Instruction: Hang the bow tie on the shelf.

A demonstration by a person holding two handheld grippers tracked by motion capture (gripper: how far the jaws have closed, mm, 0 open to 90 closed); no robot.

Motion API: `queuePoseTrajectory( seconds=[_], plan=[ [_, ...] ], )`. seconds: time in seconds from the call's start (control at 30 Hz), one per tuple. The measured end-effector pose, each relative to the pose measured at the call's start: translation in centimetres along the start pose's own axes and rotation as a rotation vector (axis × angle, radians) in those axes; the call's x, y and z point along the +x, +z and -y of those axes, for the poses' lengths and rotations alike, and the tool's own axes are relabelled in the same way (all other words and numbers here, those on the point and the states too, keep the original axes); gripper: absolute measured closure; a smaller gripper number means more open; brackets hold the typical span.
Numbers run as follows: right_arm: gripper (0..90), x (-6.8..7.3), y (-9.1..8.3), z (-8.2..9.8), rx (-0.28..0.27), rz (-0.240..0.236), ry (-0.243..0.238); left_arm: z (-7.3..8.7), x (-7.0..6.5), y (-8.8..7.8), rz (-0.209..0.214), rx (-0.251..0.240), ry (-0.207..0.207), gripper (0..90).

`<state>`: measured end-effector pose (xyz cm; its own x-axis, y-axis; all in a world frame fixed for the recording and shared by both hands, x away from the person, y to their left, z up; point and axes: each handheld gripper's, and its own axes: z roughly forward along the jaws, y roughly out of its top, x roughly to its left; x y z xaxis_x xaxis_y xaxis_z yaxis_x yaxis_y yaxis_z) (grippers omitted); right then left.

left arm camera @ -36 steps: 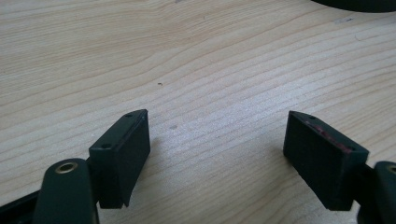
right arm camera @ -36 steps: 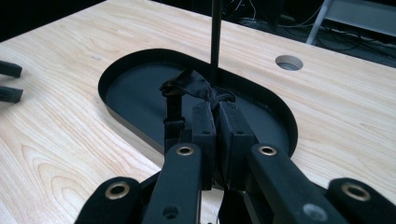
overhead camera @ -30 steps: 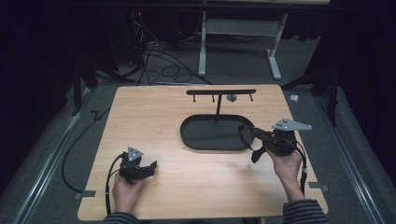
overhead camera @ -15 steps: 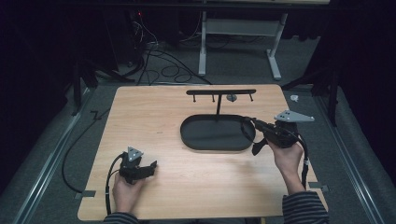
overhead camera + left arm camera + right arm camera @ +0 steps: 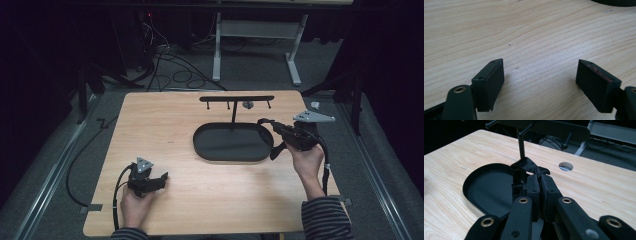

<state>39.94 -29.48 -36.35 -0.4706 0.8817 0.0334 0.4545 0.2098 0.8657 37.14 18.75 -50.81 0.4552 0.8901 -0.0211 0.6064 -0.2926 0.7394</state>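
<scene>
- Black oval tray [image 5: 235,156] at centre-right of wooden table [image 5: 165,125], T-shaped hanger stand [image 5: 234,102] rising from its far edge.
- Right gripper [image 5: 272,131] just right of tray, pinching a dangling black strap [image 5: 276,146].
- Left gripper [image 5: 156,181] well left of tray, resting low.

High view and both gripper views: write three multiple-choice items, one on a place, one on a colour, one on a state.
1. Where is the floppy black strap?
A. Flat in the tray
B. Between the right gripper's jaws
C. Under the left gripper

2. What colour is the shallow oval tray?
A. Black
B. White
C. Red

3. How do the left gripper's jaws stand?
A. Shut on a strap
B. Shut on nothing
C. Open, with nothing between them

Answers:
1 B: the black strap bunches at the tips of the right gripper, whose jaws are pressed together.
2 A: the oval tray is black against the light wooden table.
3 C: the left gripper shows bare wood between its parted jaws.
</scene>
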Motion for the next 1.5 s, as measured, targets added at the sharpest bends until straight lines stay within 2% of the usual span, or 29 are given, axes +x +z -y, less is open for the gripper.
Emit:
queuePoseTrajectory(
  seconds=[0.4,0.93,1.5],
  plan=[
    [87.7,-0.4,0.4,-1.3,-0.011,0.012,-0.006,0.0,0.0,0.0,0.002,0.000,-0.001,23.1],
    [87.7,-1.3,1.2,-3.0,-0.026,0.017,0.028,0.0,0.0,0.0,0.002,0.000,-0.001,23.2],
    [87.4,-2.8,2.9,-3.8,-0.008,0.066,0.057,0.0,0.1,0.0,0.006,0.001,-0.003,23.1]
  ],
)
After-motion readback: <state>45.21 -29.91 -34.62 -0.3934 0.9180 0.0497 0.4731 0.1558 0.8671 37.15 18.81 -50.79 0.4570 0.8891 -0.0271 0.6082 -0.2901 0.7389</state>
